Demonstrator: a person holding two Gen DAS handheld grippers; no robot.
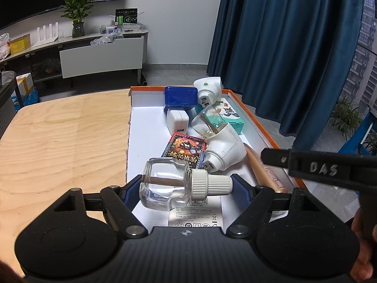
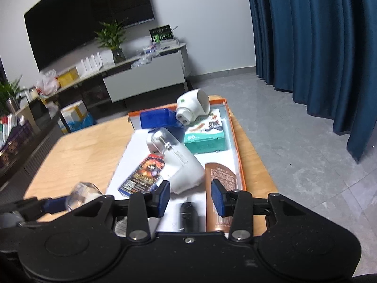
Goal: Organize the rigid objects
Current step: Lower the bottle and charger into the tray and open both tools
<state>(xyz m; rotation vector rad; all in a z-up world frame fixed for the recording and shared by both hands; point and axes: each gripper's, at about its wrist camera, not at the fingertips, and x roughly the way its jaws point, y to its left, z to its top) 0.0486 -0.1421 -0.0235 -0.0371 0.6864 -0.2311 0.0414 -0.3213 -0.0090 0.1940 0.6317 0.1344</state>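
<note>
My left gripper [image 1: 185, 186] is shut on a clear glass bottle with a white ribbed cap [image 1: 169, 186], held sideways over the near end of an orange-rimmed white box [image 1: 254, 120]. The bottle also shows at the left of the right wrist view [image 2: 82, 194]. My right gripper [image 2: 190, 197] is open and empty above the box's near end, over a copper tube [image 2: 220, 181] and a black object [image 2: 188, 214]. In the box lie a white plug-in vaporizer with bottle [image 1: 221, 146], a card pack [image 1: 183, 151], a white charger [image 1: 178, 121], a blue case [image 1: 180, 96], a green box [image 2: 207, 139] and another white plug [image 1: 208, 89].
The box sits at the right of a wooden table [image 1: 61, 136]. A sideboard with a plant [image 1: 77, 11] stands against the far wall. Blue curtains [image 1: 282, 35] hang to the right. The right gripper's body [image 1: 320, 167] reaches in at the left wrist view's right edge.
</note>
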